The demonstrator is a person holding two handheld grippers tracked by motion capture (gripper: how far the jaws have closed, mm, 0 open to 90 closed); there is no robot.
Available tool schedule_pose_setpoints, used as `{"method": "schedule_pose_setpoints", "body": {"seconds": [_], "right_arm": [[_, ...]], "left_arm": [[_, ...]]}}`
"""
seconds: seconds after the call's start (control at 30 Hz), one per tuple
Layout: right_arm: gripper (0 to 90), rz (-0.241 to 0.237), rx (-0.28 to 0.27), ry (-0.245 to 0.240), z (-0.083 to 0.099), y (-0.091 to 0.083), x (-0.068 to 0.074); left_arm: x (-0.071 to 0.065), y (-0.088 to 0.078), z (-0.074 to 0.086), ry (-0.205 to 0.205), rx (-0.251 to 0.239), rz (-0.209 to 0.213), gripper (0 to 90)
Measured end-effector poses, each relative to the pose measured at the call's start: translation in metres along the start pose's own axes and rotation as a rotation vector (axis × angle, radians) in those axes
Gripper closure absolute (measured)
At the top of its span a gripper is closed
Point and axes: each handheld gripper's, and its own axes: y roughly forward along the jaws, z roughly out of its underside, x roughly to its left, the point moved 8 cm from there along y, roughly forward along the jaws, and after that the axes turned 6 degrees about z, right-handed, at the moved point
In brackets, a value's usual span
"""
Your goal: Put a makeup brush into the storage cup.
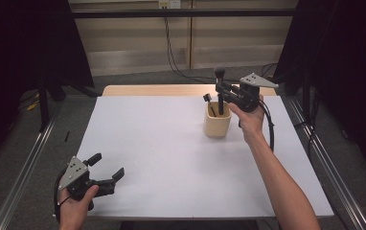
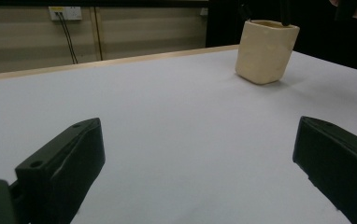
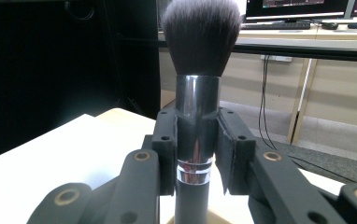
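A cream cup (image 1: 217,125) stands on the white table (image 1: 162,158) toward the far right, and it is also at the upper right in the left gripper view (image 2: 266,51). My right gripper (image 1: 224,91) is shut on a makeup brush (image 1: 220,91), held upright with its handle down in the cup and its dark bristles on top. The right gripper view shows the pads clamped on the brush's shiny metal ferrule (image 3: 196,123), below the fluffy head. Another dark brush handle (image 1: 209,103) leans in the cup. My left gripper (image 1: 105,167) rests at the near left corner, jaws open and empty (image 2: 200,154).
A wooden strip (image 1: 162,90) borders the table's far edge. Cables (image 1: 171,52) hang down the wall behind. Metal rails (image 1: 23,172) run along the floor on both sides of the table. A black curtain (image 1: 28,43) hangs at the left.
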Motion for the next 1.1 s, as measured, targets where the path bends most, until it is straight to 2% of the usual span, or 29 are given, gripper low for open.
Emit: {"method": "schedule_pose_setpoints", "body": {"seconds": [0.8,1.1], "right_arm": [[71.7,0.014,0.028,0.017,0.027,0.003,-0.009],[71.6,0.001,0.033,0.017,0.035,0.003,-0.009]], "left_arm": [[-0.001,-0.001,0.0,-0.006,-0.002,-0.003,2.3],[-0.001,-0.001,-0.001,-0.002,-0.005,-0.003,2.3]]}}
